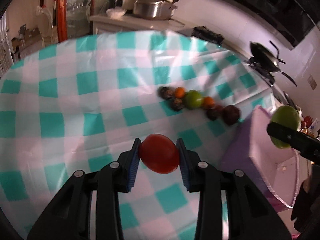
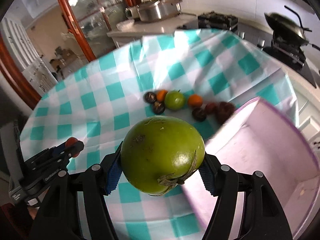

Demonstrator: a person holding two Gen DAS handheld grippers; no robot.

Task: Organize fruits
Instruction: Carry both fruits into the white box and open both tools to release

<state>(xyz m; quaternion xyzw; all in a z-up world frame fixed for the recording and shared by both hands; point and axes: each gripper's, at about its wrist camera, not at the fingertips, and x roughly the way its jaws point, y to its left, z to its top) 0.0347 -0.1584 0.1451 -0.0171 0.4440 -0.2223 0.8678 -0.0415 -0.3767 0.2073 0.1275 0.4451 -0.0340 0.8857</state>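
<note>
Both claws were loaded and off the cloth; the left gripper [image 1: 159, 153] pinched a red fruit [image 1: 159, 153] between its blue pads, the right gripper [image 2: 161, 165] pinched a big green fruit [image 2: 162, 154] the same way, stem end toward the camera; the pink bin [image 2: 280, 150] sat open to the right, just beside the right claw, and looked empty where it showed.

The risks, as they read then: the green fruit was wide and round, held only near its middle by narrow pads, so a quick swing toward the bin could have rolled it out; the red fruit looked soft and glossy, and a hard squeeze might have bruised or split it; both claws were near each other beside the bin, so they could have knocked together at the rim; a drop from height might have bounced fruit off the table.

Still on the checked cloth [image 1: 80, 80] lay a loose row: a small green fruit [image 1: 193, 99], two orange ones, several dark ones, touching or just beside one another, blurred in the left view.
</note>
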